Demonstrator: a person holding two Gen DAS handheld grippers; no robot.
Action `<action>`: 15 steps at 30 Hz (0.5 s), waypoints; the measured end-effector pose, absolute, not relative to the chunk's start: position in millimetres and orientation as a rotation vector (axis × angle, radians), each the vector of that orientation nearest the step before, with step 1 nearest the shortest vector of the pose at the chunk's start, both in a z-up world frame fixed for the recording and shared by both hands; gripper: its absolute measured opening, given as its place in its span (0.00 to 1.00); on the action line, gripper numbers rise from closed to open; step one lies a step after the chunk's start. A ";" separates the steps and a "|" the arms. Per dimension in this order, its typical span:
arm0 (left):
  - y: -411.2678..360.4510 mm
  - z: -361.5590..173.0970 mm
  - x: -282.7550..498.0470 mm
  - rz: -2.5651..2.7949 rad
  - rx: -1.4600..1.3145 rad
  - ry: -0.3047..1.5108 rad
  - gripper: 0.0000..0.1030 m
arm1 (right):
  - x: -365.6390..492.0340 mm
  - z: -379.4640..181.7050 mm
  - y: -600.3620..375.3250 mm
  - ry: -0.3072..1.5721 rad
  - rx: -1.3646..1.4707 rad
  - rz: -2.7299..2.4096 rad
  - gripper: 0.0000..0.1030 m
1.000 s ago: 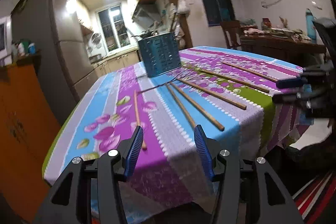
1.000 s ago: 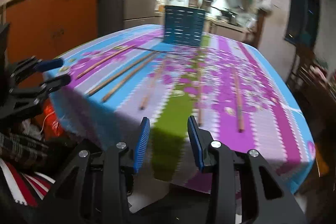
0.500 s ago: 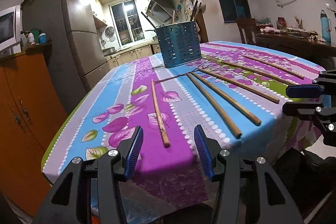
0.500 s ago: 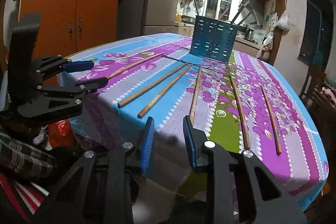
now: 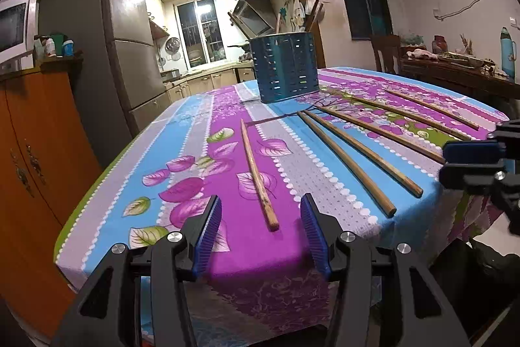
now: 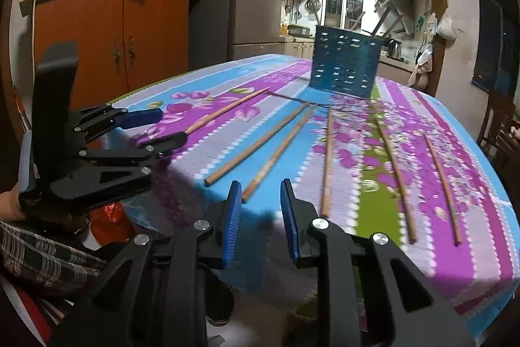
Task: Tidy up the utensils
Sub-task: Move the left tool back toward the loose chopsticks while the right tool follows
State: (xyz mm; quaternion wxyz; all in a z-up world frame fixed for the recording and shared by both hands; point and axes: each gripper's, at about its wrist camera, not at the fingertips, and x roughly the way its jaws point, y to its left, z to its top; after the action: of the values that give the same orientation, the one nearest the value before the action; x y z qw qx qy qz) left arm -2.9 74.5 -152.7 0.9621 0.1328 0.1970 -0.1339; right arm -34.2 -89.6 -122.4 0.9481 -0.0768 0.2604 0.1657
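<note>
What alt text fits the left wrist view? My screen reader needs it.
Left gripper, jaws open and empty, faces a lone wooden chopstick on a floral tablecloth. More chopsticks fan rightward; a blue utensil holder stands behind them.

The tablecloth (image 5: 201, 132) is showing as soft printed cloth, matt, draping in folds over the near edge. The chopsticks (image 5: 258, 174) are looking like bare wood, dull and slightly rough toward their near tips. The utensil holder (image 5: 286, 67) near the far edge is gleaming like perforated painted metal. The left gripper (image 5: 261, 236) is presenting matt black plastic arms, ribbed blue pads and shiny metal screws; the right gripper (image 6: 261, 220) is looking alike. The cabinet (image 6: 110, 31) is shining as glossy orange wood.
</note>
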 end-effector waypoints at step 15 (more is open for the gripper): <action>84.5 -159.0 9.3 -0.355 0.162 0.429 0.44 | -18.0 -132.3 -65.2 0.588 -0.145 0.202 0.17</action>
State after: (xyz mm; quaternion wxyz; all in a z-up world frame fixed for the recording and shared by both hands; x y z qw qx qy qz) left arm 9.3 84.5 -159.0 0.9583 0.0801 0.2113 -0.1752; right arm -18.0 -65.2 -132.3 0.9495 -0.0711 0.2891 0.0994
